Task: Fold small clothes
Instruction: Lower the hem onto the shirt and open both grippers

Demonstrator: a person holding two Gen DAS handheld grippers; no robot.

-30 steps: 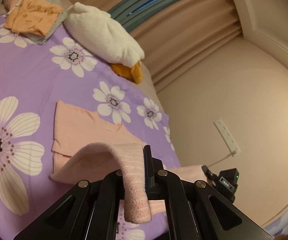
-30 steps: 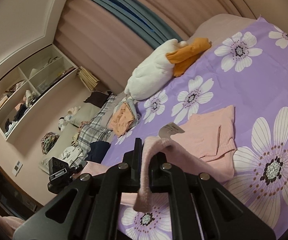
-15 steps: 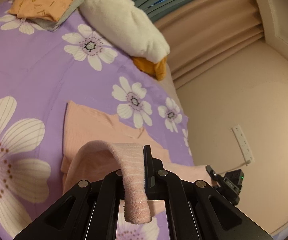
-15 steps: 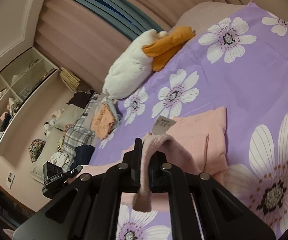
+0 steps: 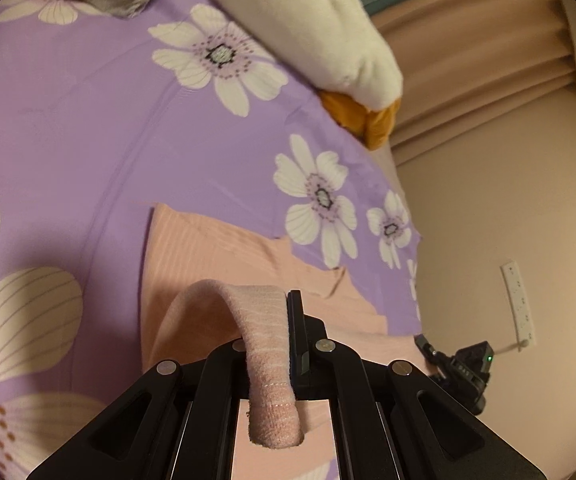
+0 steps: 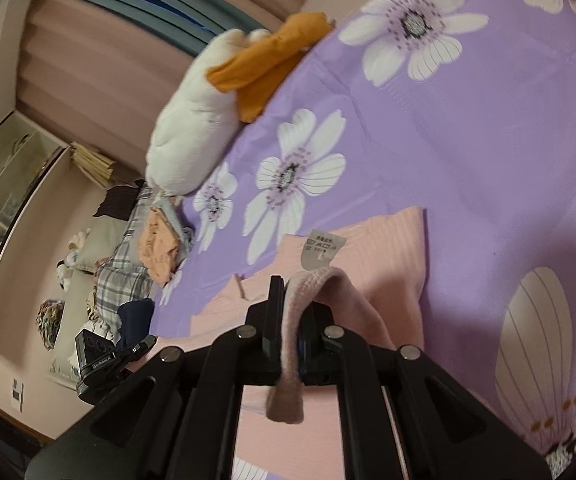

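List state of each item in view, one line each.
Left tool: shut on pink garment hem.
Right tool: shut on pink garment hem.
Pink garment: partly folded, near edge lifted off the bedspread.
Care label: exposed, lying on the garment.
Orange clothes: folded, stacked.
Plush toy: lying on the bedspread.

Pleated beige curtains [image 5: 468, 52] hang behind the purple flowered bedspread [image 5: 127, 128], beside open shelves [image 6: 3, 184].

The black left claw [image 5: 283, 320] is pinching the ribbed hem of a pink knit garment [image 5: 207, 264] that is lying on the purple, white-flowered bed sheet [image 5: 107, 120].
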